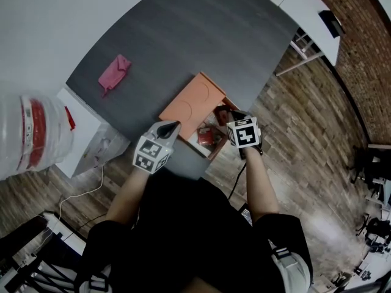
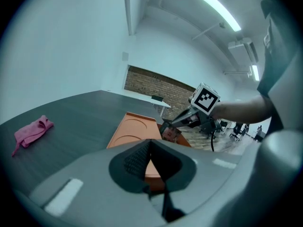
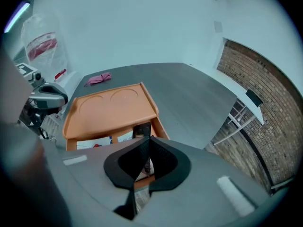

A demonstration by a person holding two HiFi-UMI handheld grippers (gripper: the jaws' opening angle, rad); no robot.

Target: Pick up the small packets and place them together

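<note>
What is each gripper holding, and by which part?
The right gripper pinches a small packet by its upper edge. The left gripper holds nothing.

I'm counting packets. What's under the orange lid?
Under the orange lid, the open part of the box shows a few red and white packets; the right claw is shut on one packet. Anything farther beneath the lid is covered.

Brick wall (image 1: 360,32), wooden floor (image 1: 305,151), white desk (image 1: 305,8) beyond.
</note>
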